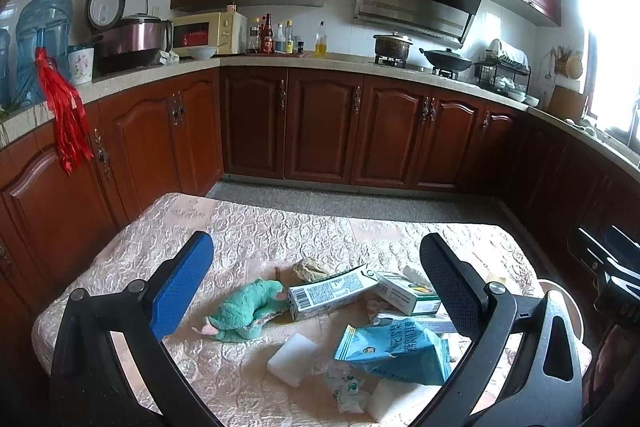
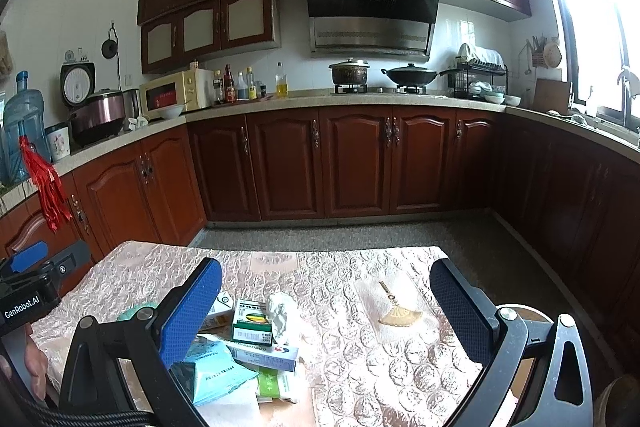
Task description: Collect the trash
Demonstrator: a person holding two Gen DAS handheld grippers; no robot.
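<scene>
A kitchen with dark red cabinets (image 1: 320, 123) and a pale counter (image 1: 280, 61) is seen behind a table (image 1: 256, 227) covered by an embossed cream cloth. The trash is heaped on the table's near half. In the left wrist view a teal plush toy (image 1: 248, 307) lies beside a long carton (image 1: 332, 293), with a crumpled brown paper (image 1: 310, 267) just behind the carton. A green-and-white box (image 1: 408, 293) lies to the carton's right, a blue bag (image 1: 396, 351) in front of it, and a white sponge (image 1: 292, 357) to the bag's left. A crumpled wrapper (image 1: 348, 387) lies near the sponge.

The left gripper (image 1: 316, 291) is held above this heap with its jaws wide apart and nothing between them. The right gripper (image 2: 326, 311) is likewise held with jaws spread and empty. In the right wrist view a small fan-shaped trinket (image 2: 400, 317) lies alone on the cloth, well apart from the heap, and a white tissue (image 2: 284, 315) rests against the box.
</scene>
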